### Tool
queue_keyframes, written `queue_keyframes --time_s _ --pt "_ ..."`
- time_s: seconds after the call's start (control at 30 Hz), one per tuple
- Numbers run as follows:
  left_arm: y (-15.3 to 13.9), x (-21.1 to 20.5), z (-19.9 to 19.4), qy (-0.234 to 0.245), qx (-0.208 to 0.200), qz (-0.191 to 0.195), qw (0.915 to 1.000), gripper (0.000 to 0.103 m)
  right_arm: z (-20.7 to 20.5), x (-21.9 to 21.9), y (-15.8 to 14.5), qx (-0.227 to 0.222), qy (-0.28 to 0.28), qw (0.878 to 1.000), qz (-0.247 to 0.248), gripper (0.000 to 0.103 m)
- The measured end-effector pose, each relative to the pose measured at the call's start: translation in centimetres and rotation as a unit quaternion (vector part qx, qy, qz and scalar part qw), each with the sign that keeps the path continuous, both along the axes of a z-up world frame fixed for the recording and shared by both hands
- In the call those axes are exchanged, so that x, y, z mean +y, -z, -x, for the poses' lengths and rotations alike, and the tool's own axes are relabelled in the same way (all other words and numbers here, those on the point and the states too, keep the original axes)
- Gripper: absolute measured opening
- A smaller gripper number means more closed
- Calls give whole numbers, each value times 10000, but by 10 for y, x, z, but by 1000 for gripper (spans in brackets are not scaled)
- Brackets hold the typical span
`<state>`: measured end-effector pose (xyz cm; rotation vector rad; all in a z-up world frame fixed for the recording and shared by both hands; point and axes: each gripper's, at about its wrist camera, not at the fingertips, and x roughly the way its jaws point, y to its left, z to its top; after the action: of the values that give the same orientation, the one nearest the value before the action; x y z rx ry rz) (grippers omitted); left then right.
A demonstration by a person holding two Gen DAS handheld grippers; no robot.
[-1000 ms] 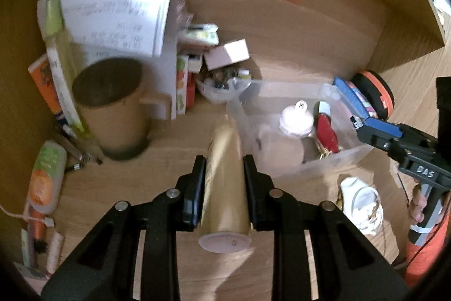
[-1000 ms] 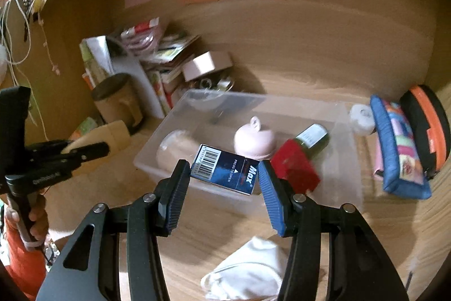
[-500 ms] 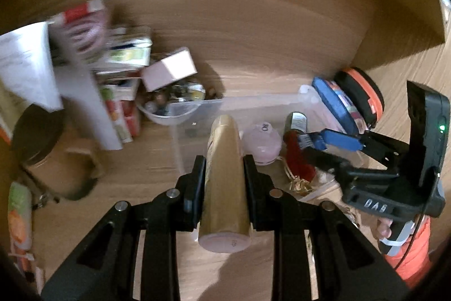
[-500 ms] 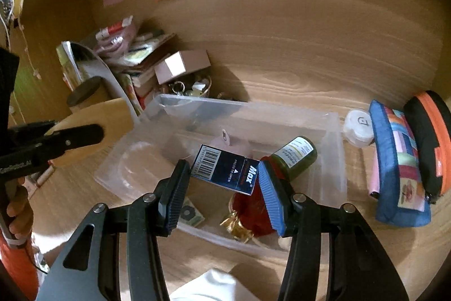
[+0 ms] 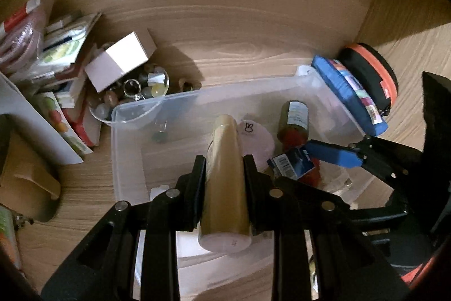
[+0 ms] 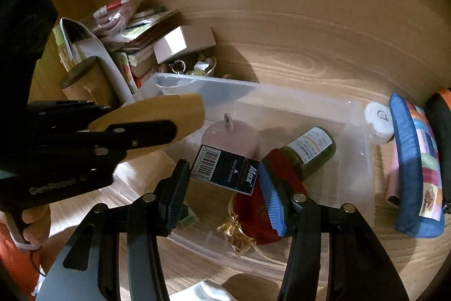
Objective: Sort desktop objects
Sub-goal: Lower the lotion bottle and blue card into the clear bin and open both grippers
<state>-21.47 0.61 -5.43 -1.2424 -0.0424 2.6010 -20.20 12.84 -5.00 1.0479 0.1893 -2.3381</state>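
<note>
My left gripper [image 5: 224, 168] is shut on a gold tube [image 5: 225, 182] and holds it over the clear plastic bin [image 5: 126, 160]. It also shows in the right wrist view [image 6: 157, 117]. My right gripper [image 6: 222, 174] is shut on a dark blue Max staple box [image 6: 225, 169], also above the bin [image 6: 352, 131]; the box shows in the left wrist view [image 5: 293, 164]. Inside the bin lie a pink round item [image 6: 234, 137], a green bottle [image 6: 310, 151] and a red pouch [image 6: 256, 210].
At the back left stand a pile of booklets [image 5: 56, 52], a pink box [image 5: 121, 61], a bowl of trinkets [image 5: 135, 92] and a brown mug [image 6: 81, 83]. A blue pencil case [image 6: 414, 168], an orange-black pouch [image 5: 372, 72] and a white cap [image 6: 379, 123] lie right of the bin.
Both grippers have moved forward over the bin, each still holding its object. The left one swung right, away from the mug.
</note>
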Motion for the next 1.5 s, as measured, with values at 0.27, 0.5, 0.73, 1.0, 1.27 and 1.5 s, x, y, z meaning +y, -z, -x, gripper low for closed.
queue_keyframes --time_s 0.27,0.5,0.73,1.0,1.27,1.5 --pt "7 9 0 171 77 267 9995 25 3 -2 10 -10 40 9999 -150 47" --pt "18 5 4 147 -88 232 9996 26 3 -1 10 40 76 9998 -170 47" --pt "19 12 0 131 9 478 9988 31 5 2 12 14 74 9999 -108 48" --pt "18 9 -1 88 0 466 9989 36 4 4 10 86 124 9997 -177 48" --pt "8 -1 -5 -236 169 485 9984 69 4 7 7 54 95 9999 -77 48" --pt "-7 -14 -11 -360 320 162 9987 82 -3 12 -9 301 111 9995 71 69"
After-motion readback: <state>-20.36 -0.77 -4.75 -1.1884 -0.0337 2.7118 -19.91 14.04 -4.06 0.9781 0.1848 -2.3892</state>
